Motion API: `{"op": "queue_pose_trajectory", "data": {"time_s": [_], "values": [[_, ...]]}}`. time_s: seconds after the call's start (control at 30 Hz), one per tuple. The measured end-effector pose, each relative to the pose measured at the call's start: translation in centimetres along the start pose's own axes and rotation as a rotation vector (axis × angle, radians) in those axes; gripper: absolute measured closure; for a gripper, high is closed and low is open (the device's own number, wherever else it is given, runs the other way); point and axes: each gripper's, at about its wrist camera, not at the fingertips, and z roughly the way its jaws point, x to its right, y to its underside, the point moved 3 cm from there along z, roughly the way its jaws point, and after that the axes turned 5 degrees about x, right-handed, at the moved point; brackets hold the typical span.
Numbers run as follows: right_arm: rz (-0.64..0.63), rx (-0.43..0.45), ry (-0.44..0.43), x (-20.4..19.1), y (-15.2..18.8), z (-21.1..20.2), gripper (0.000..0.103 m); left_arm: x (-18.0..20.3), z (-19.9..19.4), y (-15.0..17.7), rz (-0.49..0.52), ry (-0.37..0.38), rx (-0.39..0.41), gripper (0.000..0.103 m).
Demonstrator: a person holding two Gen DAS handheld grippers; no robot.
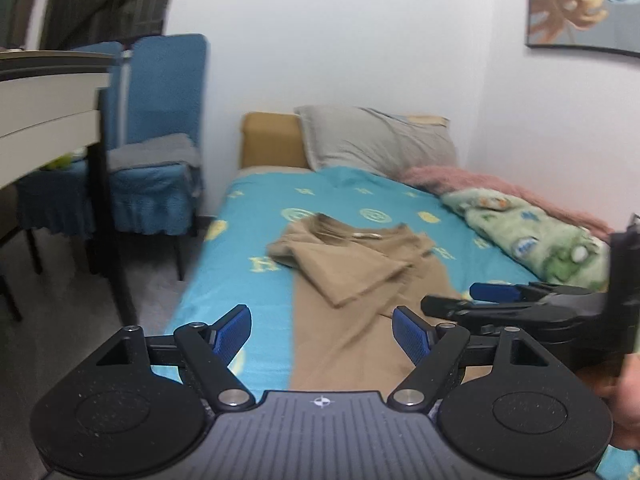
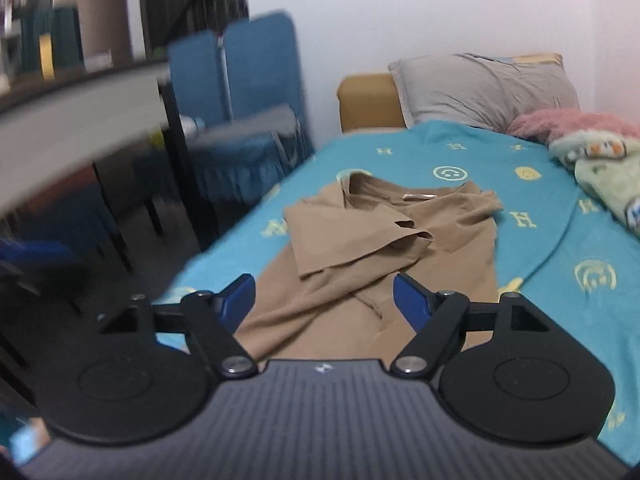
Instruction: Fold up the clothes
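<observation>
Shirt point(image 2: 376, 248): tan, partly folded, one sleeve laid across its chest, lying lengthwise along the middle of the bed point(image 2: 552, 216), collar toward the pillow point(image 2: 484, 92) | left gripper point(image 1: 322, 332): spread, nothing between its fingers, above the shirt's hem | right gripper point(image 2: 324, 300): spread, empty, over the hem.

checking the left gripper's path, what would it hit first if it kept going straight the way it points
Most likely the tan shirt on the bed: the open left gripper points down at its lower part, nothing between. The right gripper sits just right of that line; depth is unclear.
</observation>
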Motion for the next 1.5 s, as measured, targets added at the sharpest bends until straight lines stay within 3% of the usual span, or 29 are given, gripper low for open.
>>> {"op": "queue_pose_trajectory", "data": {"time_s": [0.13,0.37,0.4,0.43,0.5,0.6,0.7,0.87,1.03,1.17,1.3,1.5], "values": [[-0.090,-0.046,-0.003,-1.8,0.1,6.0,0.027,-3.1,0.3,0.3,-0.058,-0.021,0.012,0.022],[-0.380,-0.148,0.026,-5.9,0.5,14.7,0.029,-6.2,2.3,0.8,-0.131,-0.034,-0.030,0.022],[-0.412,-0.170,0.044,-6.1,0.7,15.7,0.036,-6.4,2.6,0.8,-0.135,-0.034,-0.034,0.022],[-0.425,-0.192,0.062,-5.9,0.9,16.5,0.053,-6.6,2.8,0.9,-0.138,-0.034,-0.037,0.022],[-0.440,-0.233,0.095,-5.4,1.2,17.8,0.068,-6.8,2.9,1.1,-0.149,-0.036,-0.043,0.022],[-0.320,-0.204,0.083,-4.3,-0.6,17.5,0.089,-6.9,2.9,1.2,-0.169,-0.027,-0.050,0.022],[-0.252,-0.151,0.061,-3.7,-2.8,17.0,0.095,-6.8,2.9,1.3,-0.176,-0.021,-0.053,0.022],[-0.221,-0.054,0.083,-2.4,-7.4,17.9,0.096,-6.1,2.6,1.5,-0.177,-0.002,-0.050,0.022],[-0.106,-0.004,0.196,2.3,-10.7,20.8,0.097,-5.3,3.1,2.0,-0.173,0.010,-0.061,0.022],[-0.008,-0.035,0.296,6.7,-10.6,23.5,0.097,-5.0,3.8,2.3,-0.171,0.026,-0.064,0.022],[0.079,-0.087,0.359,10.3,-8.0,25.3,0.097,-4.6,5.0,2.8,-0.161,0.034,-0.087,0.023],[0.176,-0.084,0.345,11.7,-5.2,25.0,0.096,-4.0,6.4,3.6,-0.123,0.039,-0.118,0.023]]}}
